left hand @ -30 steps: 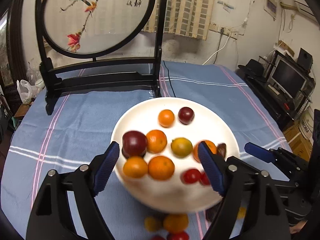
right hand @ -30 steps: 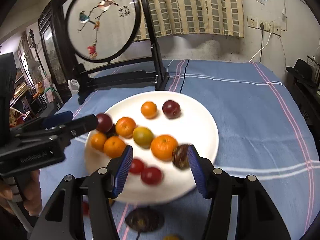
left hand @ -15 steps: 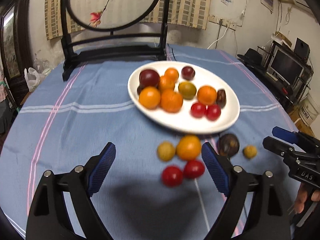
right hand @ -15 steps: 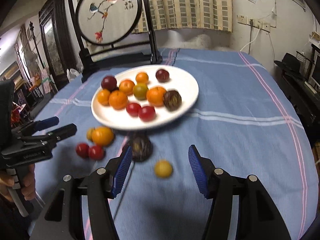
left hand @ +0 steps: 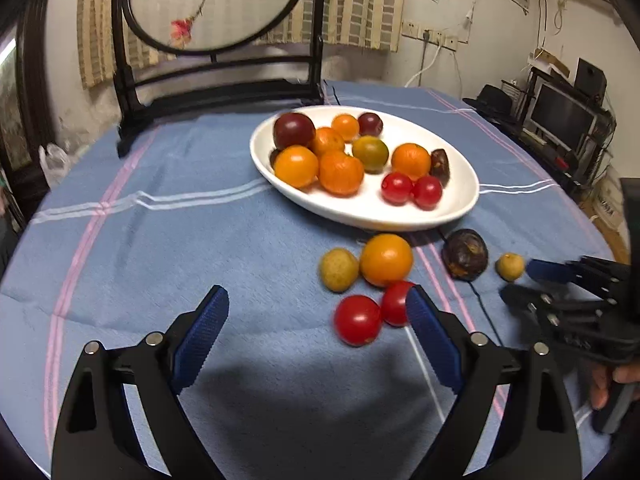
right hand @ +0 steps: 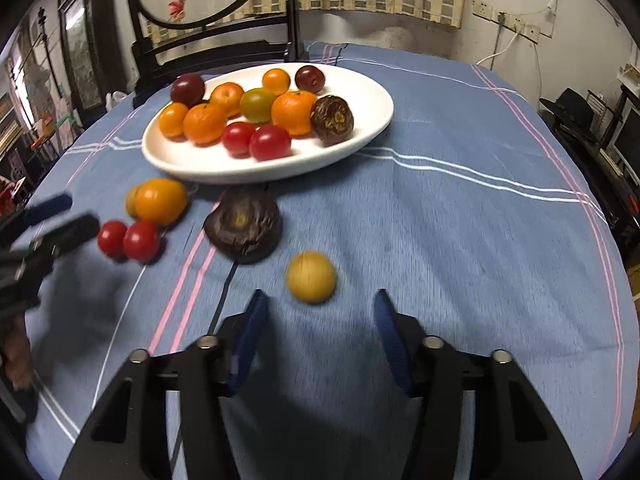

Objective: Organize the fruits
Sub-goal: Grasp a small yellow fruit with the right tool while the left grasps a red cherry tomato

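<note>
Hovering low over the blue tablecloth (left hand: 168, 216), both grippers face the loose fruit that lies just outside the white plate (left hand: 460, 204). The left gripper (left hand: 316, 344) has its jaws wide apart and holds nothing; in its view two red tomatoes (left hand: 357, 320) sit at about 1 o'clock from the gap, one partly behind the right-hand pad. Beyond them, toward 12 o'clock, an orange (left hand: 386, 259) rests against a small yellow-brown fruit (left hand: 338, 269). The right gripper (right hand: 320, 340) is likewise spread open and empty. In its view a small yellow fruit (right hand: 311, 277) lies just ahead of the gap at 12 o'clock, apart from both pads, and a dark wrinkled fruit (right hand: 243, 224) sits near it at about 11 o'clock. The plate beyond already carries oranges, tomatoes, dark plums and another dark fruit.

Judging by this layout, the step in hand is the approach to a pickup, with six fruits yet to be gathered. The right gripper seems best placed: its next move calls for a short advance so the pads straddle the yellow fruit, then a gentle close, since a round fruit may roll off on the cloth. The left one would need to shift toward 1 o'clock to centre a tomato.
</note>
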`<state>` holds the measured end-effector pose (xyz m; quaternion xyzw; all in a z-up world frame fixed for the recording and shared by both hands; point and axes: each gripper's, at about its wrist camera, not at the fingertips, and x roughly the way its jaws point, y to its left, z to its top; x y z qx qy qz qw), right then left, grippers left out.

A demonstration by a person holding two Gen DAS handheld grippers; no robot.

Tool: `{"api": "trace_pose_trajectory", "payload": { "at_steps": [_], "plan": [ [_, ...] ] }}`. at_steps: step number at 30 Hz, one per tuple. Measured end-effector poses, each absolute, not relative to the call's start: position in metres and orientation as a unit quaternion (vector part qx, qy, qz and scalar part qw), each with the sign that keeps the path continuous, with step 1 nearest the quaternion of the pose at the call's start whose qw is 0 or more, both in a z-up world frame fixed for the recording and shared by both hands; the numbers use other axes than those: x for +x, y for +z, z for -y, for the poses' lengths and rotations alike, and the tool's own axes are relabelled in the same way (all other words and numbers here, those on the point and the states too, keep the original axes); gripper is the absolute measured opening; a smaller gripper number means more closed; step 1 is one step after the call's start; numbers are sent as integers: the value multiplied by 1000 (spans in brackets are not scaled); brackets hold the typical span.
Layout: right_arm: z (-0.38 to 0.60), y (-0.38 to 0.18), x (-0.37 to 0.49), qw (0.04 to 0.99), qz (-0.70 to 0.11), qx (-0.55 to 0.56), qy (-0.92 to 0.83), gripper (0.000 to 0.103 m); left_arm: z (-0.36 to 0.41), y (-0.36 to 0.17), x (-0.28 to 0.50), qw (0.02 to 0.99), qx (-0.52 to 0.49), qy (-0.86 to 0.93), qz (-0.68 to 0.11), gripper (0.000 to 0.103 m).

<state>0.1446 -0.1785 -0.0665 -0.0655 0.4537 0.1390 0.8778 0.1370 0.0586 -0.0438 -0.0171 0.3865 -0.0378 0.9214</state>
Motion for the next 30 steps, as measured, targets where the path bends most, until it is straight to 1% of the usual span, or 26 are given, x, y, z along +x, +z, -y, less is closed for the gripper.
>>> {"api": "trace_pose_trajectory", "payload": {
  "at_steps": [2, 3, 5, 6, 7, 14, 22, 30],
  "plan": [
    [174, -67, 149, 879, -454, -69, 132, 48, -59, -45, 137, 920, -21, -39, -390, 88],
    [172, -67, 152, 879, -453, -71, 129, 44, -59, -46, 137, 920, -18, -38, -391, 88],
    [170, -67, 155, 880, -452, -66, 129, 37, -56, -48, 136, 919, -14, -38, -391, 88],
    [169, -66, 157, 880, -452, -62, 131, 28, -55, -49, 136, 918, -12, -42, -394, 88],
    [170, -65, 157, 881, -452, -58, 130, 25, -54, -49, 136, 917, -12, -45, -396, 88],
    [182, -56, 141, 890, -436, 4, 134, 25, -48, -55, 137, 910, -9, -58, -411, 88],
    [182, -54, 138, 887, -427, 10, 175, 25, -43, -68, 139, 891, 3, -78, -447, 88],
    [182, -47, 135, 891, -413, 9, 185, 25, -45, -76, 140, 885, 52, -72, -457, 89]
  ]
}}
